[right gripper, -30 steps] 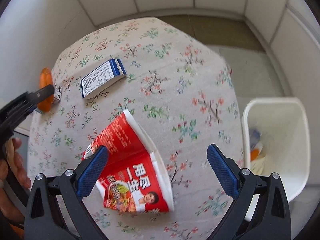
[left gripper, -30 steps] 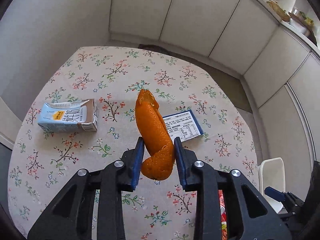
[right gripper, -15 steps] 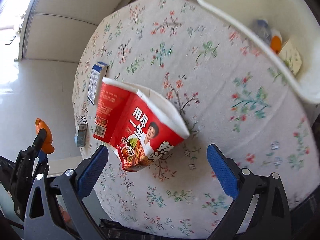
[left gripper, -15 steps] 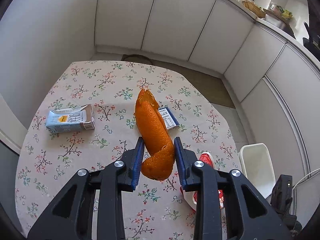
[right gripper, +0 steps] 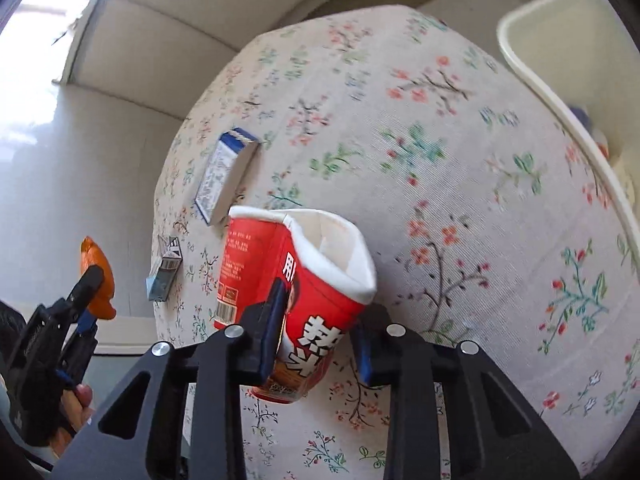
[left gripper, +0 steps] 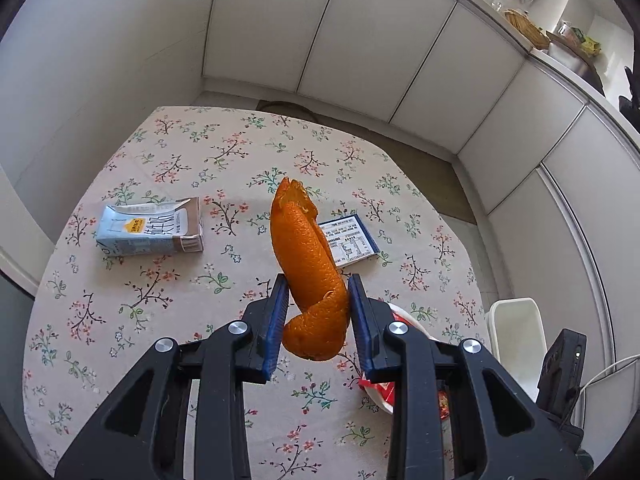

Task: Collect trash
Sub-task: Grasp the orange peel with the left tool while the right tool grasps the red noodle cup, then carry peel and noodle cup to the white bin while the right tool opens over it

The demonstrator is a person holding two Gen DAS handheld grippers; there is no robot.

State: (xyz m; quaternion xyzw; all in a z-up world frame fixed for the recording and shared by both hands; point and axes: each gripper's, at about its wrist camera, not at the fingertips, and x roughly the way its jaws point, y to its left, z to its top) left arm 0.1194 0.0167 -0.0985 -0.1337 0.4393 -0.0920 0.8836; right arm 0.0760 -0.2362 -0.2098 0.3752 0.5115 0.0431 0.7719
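Observation:
My left gripper (left gripper: 318, 312) is shut on a curled orange peel (left gripper: 308, 268), held up above the floral table (left gripper: 160, 300). In the right wrist view the same gripper (right gripper: 86, 292) shows at the left edge with the peel (right gripper: 94, 264). My right gripper (right gripper: 318, 330) is closing on a squashed red noodle cup (right gripper: 304, 280), its blue pads against the cup's sides. A corner of that cup (left gripper: 400, 316) peeks out behind my left fingers. The white bin (right gripper: 568, 72) stands off the table's right side, with a few scraps inside.
A light blue milk carton (left gripper: 150, 232) lies on the table's left part. A flat blue and white packet (left gripper: 348, 240) lies near the middle. White cabinets (left gripper: 360, 40) line the back and right. The bin (left gripper: 518, 344) sits on the floor beside the table.
The right gripper rolled, sank toward the red cup and closed from wide open onto it. The left gripper rose and drew back with the peel, so more of the table shows.

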